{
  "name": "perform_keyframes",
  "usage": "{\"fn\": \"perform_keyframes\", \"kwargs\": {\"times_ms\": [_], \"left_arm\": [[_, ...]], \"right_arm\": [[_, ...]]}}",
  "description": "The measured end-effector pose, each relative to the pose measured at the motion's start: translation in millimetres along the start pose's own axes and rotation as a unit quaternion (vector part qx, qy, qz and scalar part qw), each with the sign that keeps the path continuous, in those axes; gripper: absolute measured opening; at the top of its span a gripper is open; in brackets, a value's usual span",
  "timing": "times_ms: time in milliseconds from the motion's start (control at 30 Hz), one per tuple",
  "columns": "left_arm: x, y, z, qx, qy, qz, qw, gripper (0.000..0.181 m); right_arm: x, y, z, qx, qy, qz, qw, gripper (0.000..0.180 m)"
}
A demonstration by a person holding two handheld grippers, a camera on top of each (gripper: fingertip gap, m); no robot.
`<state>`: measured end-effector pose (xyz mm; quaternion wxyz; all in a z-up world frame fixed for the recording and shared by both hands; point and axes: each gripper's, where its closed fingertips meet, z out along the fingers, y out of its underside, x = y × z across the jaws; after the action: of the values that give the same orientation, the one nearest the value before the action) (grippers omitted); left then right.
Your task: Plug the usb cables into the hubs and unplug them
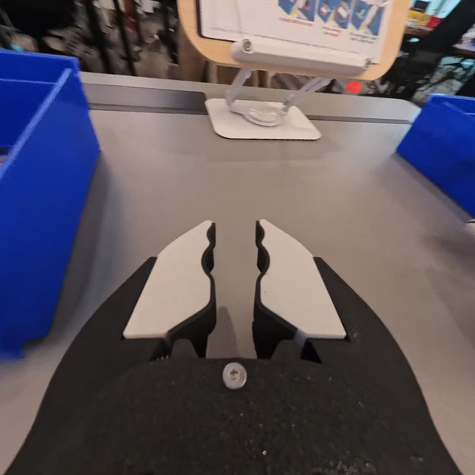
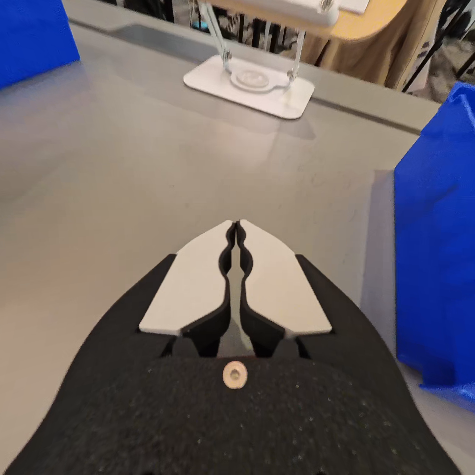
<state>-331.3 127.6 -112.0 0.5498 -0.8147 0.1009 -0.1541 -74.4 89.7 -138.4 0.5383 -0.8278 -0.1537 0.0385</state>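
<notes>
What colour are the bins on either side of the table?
Bright blue, both the left bin and the right bin; the left wrist view shows them best.

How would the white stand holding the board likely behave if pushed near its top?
The stand would probably tip rather than slide: the board sits high on thin legs above a small flat base. It looks stiff, likely metal. The smooth table might let the base skid.

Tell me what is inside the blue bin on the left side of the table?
In the left wrist view, the blue bin shows a divider wall and blue inner walls. Something dark shows at the picture's edge, too cut off to name. Its floor is hidden by the near wall.
</notes>
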Motion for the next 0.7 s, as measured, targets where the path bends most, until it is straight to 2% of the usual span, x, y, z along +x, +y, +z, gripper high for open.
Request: {"fn": "perform_keyframes", "kwargs": {"times_ms": [67, 133, 167, 200, 267, 400, 700], "left_arm": [[-6.8, 2.3, -8.2, 0.019, -0.037, 0.019, 0.999, 0.038], [-12.7, 2.3, -15.8, 0.040, -0.069, 0.036, 0.996, 0.052], [-14.4, 2.8, -18.7, 0.047, -0.080, 0.042, 0.995, 0.055], [-15.7, 1.1, -22.2, 0.055, -0.089, 0.043, 0.994, 0.055], [-12.3, -4.9, -27.8, 0.074, -0.084, 0.047, 0.993, 0.057], [-10.7, 3.1, -21.4, 0.051, -0.074, 0.053, 0.995, 0.061], [-1.8, 10.5, -16.7, 0.028, -0.045, 0.053, 0.997, 0.065]], "right_arm": [[-4.3, -9.2, -4.7, 0.029, -0.018, 0.019, 0.999, 0.004], [-5.8, -13.4, -4.3, 0.026, -0.041, 0.045, 0.998, 0.024], [-1.4, -12.9, -2.1, 0.018, -0.033, 0.053, 0.998, 0.039], [2.7, -12.5, -0.5, 0.014, -0.024, 0.052, 0.998, 0.045], [10.0, -11.8, 0.9, 0.022, -0.002, 0.045, 0.999, 0.048], [15.7, -6.7, 2.9, 0.020, 0.024, 0.035, 0.999, 0.058], [16.1, -7.1, -1.6, 0.030, 0.030, 0.019, 0.999, 0.058]]}}
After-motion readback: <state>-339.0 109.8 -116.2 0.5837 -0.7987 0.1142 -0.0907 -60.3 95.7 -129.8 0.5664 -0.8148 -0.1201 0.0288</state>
